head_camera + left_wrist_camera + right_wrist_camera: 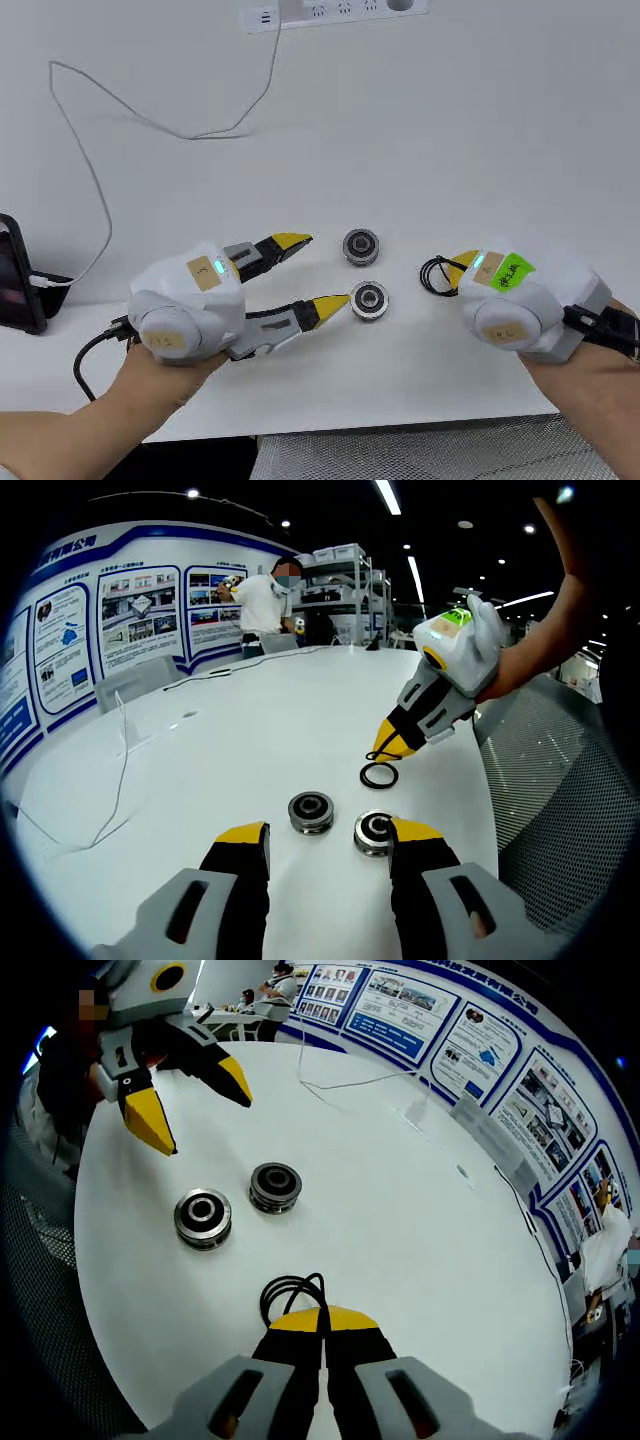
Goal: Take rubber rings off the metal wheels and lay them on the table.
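White table, poster-lined wall. Your left tool stands open, two grooved metal wheels just ahead; your right tool pinches thin black rubber rings at its tips.

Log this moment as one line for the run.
left tool: open, tips by two metal wheels | right tool: shut on rubber ring | wheels: flat on table

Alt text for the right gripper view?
The right gripper is shut, its tips at black rubber rings on the white table. Beyond lie two metal wheels, with the left gripper open past them.
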